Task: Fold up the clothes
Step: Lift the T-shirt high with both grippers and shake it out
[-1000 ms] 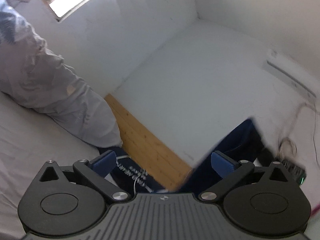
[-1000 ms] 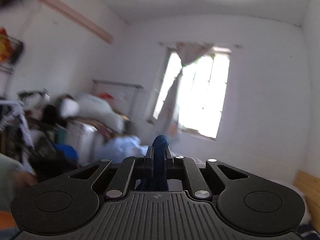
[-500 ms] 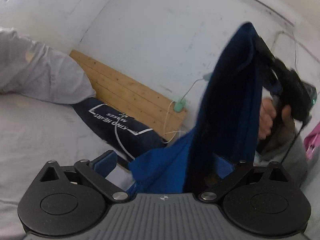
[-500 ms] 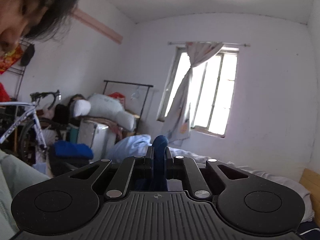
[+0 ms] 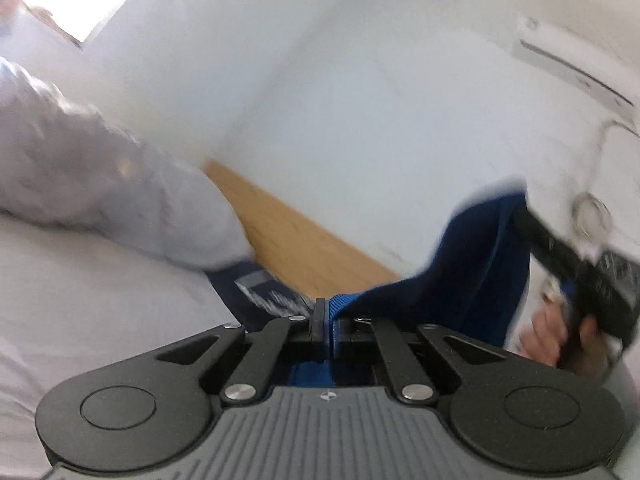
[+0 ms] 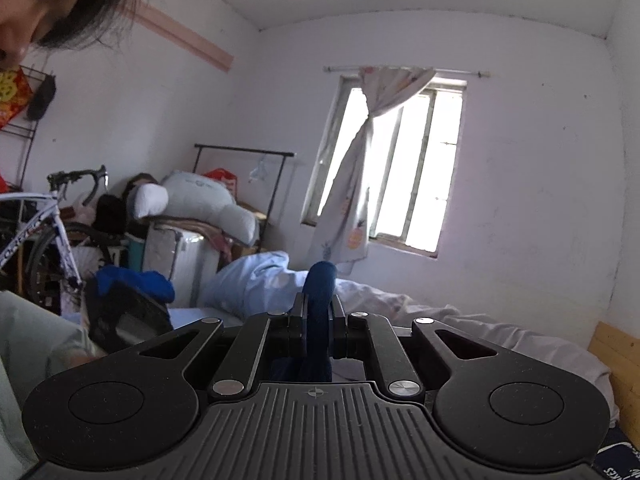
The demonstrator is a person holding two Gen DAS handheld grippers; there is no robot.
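The blue garment (image 5: pixel 480 264) is soft, light cloth that sags and bunches wherever it is not held, so it has to be taken by its edges or corners, well apart, and kept taut if a fold is to come out straight. It hangs in the air above the bed (image 5: pixel 80 288), stretched between the two tools. The left gripper (image 5: pixel 325 322) has its jaws pressed together on a ribbed blue hem, which pokes up between the black pads; from there the cloth sweeps right and up to the other tool. The right gripper (image 6: pixel 317 320) is likewise clamped on a rolled bunch of the same blue fabric, which stands up between its pads as a rounded bump. Because the cloth is thin, a pinch on a hem or seam should hold better than one on a single layer. Both tools point roughly level. In the left view the person's hand (image 5: pixel 560 340) grips the right tool's handle, off to the right and slightly higher, though that part is blurred. A second dark garment with white print (image 5: pixel 260 292) lies on the bed near the wooden headboard (image 5: pixel 304 240), beside a pale pillow (image 5: pixel 120 184).
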